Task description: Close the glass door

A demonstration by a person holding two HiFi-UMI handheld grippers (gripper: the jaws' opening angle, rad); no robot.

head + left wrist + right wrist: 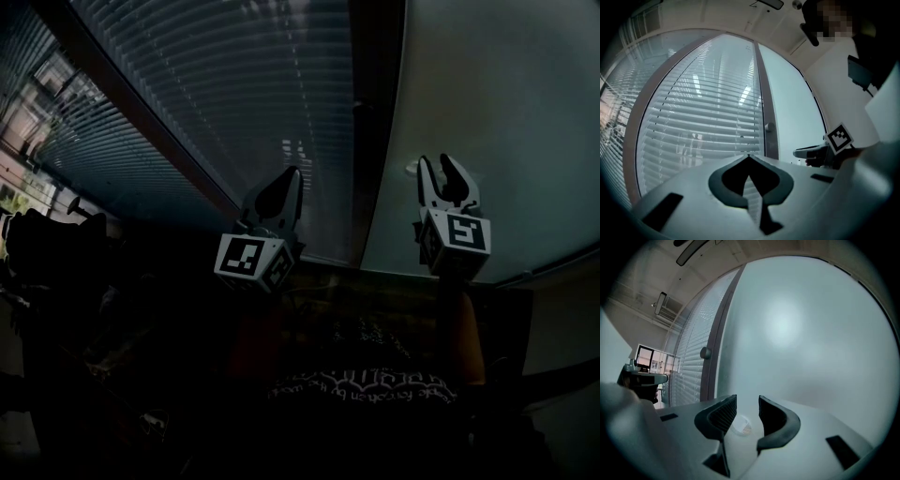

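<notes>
Dark printed shirt [361, 384] fills the bottom; above it, left gripper [289, 178] — jaws pinched together, tips touching — faces the blinds [234, 84]. Right gripper [438, 161], jaws wide, brackets a small round stud [739, 424] on the frosted glass door [487, 94].

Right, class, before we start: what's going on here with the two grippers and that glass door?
A person stands facing a frosted glass door next to slatted blinds, with a gripper in each hand. The right gripper points at the frosted pane with its jaws apart. A small round fitting shows between them, but nothing is gripped. The left gripper is shut and empty, and faces the blinds beside the dark frame.
</notes>
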